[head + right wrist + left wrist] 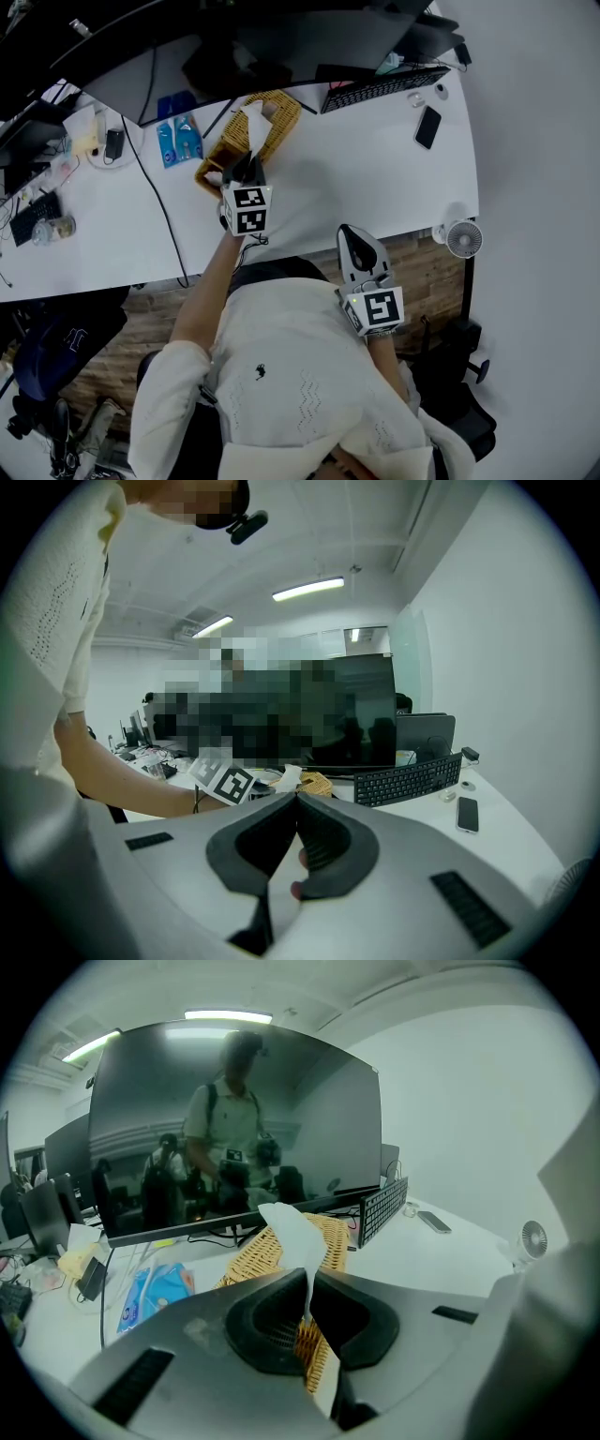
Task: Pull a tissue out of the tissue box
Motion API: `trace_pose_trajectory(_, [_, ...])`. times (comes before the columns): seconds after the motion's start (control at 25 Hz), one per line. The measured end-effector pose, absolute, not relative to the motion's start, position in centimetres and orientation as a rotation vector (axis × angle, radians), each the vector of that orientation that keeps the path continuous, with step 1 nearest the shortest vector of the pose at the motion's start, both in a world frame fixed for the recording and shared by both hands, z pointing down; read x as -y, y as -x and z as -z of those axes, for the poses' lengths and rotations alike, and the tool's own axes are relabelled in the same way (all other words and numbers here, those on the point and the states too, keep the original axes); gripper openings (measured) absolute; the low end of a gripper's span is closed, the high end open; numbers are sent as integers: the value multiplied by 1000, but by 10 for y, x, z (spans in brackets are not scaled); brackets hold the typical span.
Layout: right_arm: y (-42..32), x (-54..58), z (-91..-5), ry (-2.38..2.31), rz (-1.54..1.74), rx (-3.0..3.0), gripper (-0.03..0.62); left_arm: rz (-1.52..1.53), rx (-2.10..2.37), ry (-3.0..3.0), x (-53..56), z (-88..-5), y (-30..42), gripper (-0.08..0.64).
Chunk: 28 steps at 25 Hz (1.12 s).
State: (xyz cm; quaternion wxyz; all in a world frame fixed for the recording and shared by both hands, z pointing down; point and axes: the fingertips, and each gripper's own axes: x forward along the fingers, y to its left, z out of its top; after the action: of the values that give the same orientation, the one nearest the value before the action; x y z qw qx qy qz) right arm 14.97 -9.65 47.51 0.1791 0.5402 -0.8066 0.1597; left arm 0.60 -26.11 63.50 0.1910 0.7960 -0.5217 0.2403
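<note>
Wicker-cased tissue box [274, 124] at far edge of desk [375, 173], white tissue [291, 1232] upright above it, pinched in left gripper [309, 1283]. Right gripper [295, 803] pressed together, empty, held off near edge. Mid-pull, seemingly; next, steady upward draw to free sheet.

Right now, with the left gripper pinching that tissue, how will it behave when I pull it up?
Probably floppy: the tissue bends and folds above the left gripper, whose jaws are shut on it. It looks thin, so a sharp tug might tear it. The wicker tissue box seems light and may lift or slide with it.
</note>
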Motion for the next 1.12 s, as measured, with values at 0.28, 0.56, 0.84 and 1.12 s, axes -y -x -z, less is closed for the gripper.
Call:
trace_pose_trajectory(0.28, [-154, 93, -472, -1532, -439, 2287, 2, -679, 1473, -2241, 255, -631, -8, 17])
trace_pose_trajectory(0.56, [-160, 86, -472, -1535, -437, 2288, 2, -686, 1471, -2251, 246, -631, -12, 17])
trace_pose_trajectory(0.84, [-163, 77, -472, -1532, -429, 2295, 2, -686, 1471, -2261, 237, -628, -15, 17])
trace_pose_trajectory(1.12, [-165, 69, -470, -1533, -420, 2299, 2, -694, 1472, -2256, 223, -627, -16, 17])
